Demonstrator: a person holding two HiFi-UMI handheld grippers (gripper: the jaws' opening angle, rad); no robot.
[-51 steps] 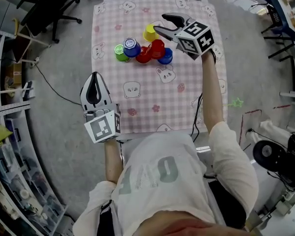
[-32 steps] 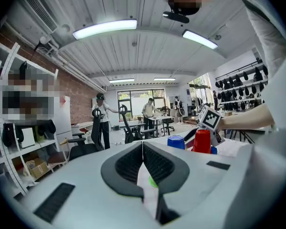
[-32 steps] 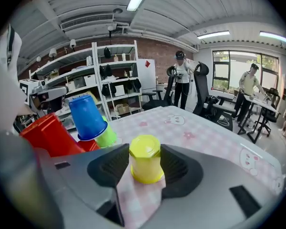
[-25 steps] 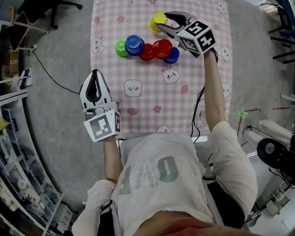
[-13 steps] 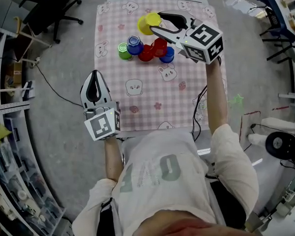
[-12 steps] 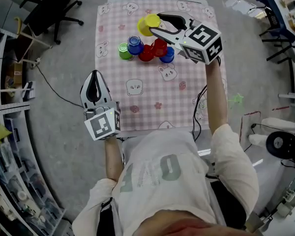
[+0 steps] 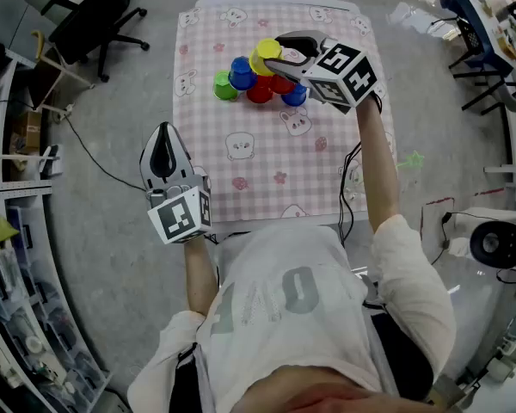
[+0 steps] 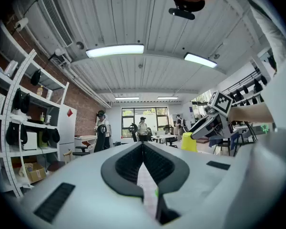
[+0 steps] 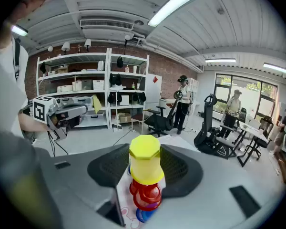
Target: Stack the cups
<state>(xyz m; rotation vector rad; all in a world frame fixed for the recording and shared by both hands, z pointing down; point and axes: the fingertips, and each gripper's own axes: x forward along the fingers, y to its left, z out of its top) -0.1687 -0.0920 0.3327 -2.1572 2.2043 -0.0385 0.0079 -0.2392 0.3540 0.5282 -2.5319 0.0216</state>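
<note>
My right gripper (image 7: 281, 55) is shut on an upside-down yellow cup (image 7: 265, 56) and holds it in the air over the cluster of cups on the pink checked table (image 7: 267, 170). Seen from the right gripper view, the yellow cup (image 9: 144, 159) sits between the jaws, with red cups (image 9: 146, 192) and a blue cup (image 9: 142, 215) below it. The cluster holds a green cup (image 7: 224, 87), a blue cup (image 7: 241, 71), red cups (image 7: 260, 94) and another blue cup (image 7: 294, 96). The left gripper (image 7: 163, 157) is shut and empty, off the table's left side.
Office chairs (image 7: 86, 11) stand on the grey floor to the table's far left. Shelving (image 7: 17, 256) runs along the left. A cable (image 7: 90, 153) trails across the floor. In the left gripper view people (image 8: 101, 130) stand far off in the room.
The right gripper has carried the yellow cup from the cluster's far side to above the blue and red cups. The left gripper has stayed where it was.
</note>
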